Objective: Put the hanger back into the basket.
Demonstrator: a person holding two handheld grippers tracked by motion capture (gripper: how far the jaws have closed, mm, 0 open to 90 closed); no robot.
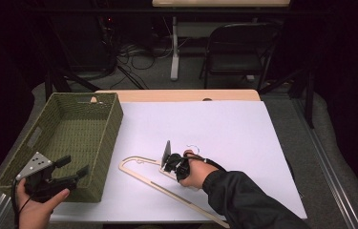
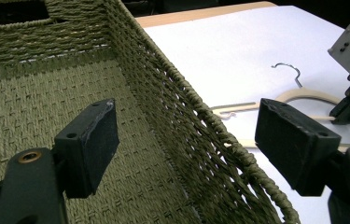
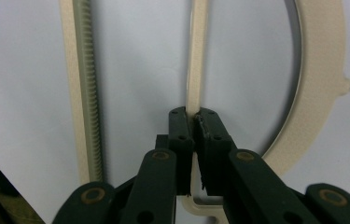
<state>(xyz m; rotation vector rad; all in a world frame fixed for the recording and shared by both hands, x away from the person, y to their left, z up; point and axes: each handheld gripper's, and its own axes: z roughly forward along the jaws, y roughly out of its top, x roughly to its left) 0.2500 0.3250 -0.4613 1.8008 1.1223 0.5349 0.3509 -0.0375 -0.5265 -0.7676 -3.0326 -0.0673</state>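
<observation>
My right gripper (image 3: pixel 193 122) is clamped tight on a thin bar of the cream hanger (image 1: pixel 141 167), which lies flat on the white sheet (image 1: pixel 234 129). My left gripper (image 2: pixel 186 140) hangs wide open, empty, straddling the basket (image 1: pixel 112 119) wall.

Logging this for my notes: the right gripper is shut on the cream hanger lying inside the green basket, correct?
Not quite. The right gripper is shut on the hanger, but the hanger lies on the white table beside the basket, as the high view shows.
</observation>
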